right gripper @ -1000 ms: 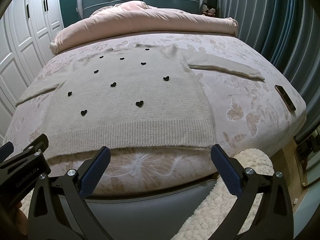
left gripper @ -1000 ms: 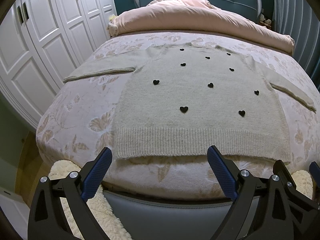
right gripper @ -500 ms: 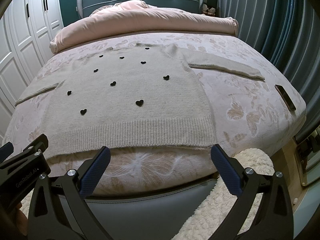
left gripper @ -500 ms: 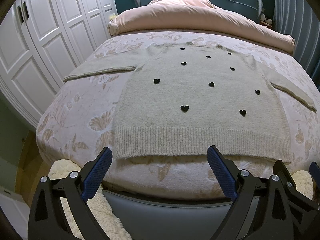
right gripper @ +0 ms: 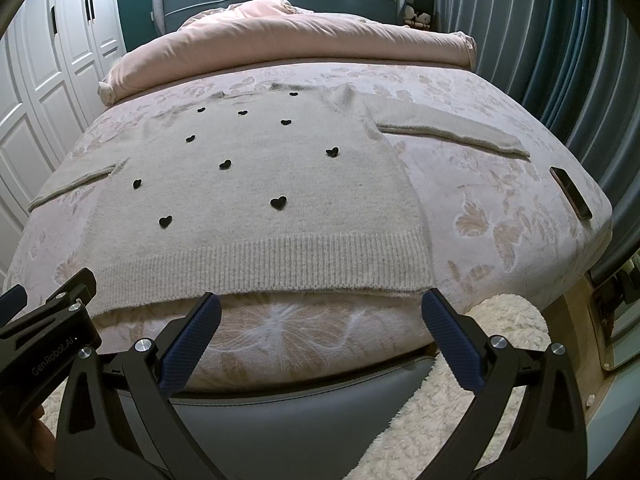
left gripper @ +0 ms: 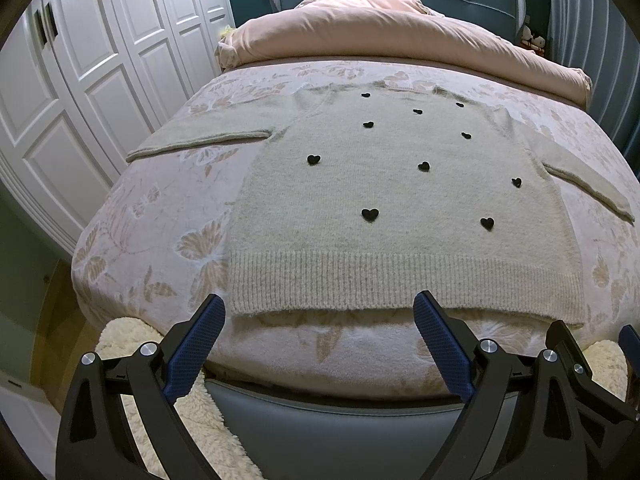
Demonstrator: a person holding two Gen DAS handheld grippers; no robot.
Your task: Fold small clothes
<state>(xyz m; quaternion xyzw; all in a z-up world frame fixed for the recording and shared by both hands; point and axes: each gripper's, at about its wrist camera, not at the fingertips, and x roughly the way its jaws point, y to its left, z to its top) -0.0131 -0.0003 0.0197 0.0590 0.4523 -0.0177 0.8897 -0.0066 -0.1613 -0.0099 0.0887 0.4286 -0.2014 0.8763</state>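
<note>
A cream knitted sweater [left gripper: 400, 200] with small black hearts lies flat on the bed, both sleeves spread sideways, its ribbed hem toward me. It also shows in the right wrist view [right gripper: 256, 200]. My left gripper [left gripper: 320, 312] is open and empty, just short of the hem's left half. My right gripper [right gripper: 320, 312] is open and empty, just short of the hem's right half. The left gripper's body [right gripper: 48, 320] shows at the left edge of the right wrist view.
The bed [left gripper: 152, 240] has a floral cover and a grey footboard [left gripper: 340, 424]. A pink duvet [left gripper: 400, 28] is bunched at the headboard. A phone [right gripper: 570, 192] lies near the bed's right edge. White wardrobes [left gripper: 80, 60] stand left, curtains [right gripper: 560, 60] right. A fluffy rug [right gripper: 480, 380] covers the floor.
Both grippers have edged slightly forward toward the sweater's hem. The sweater has not moved and the jaws stay open.
</note>
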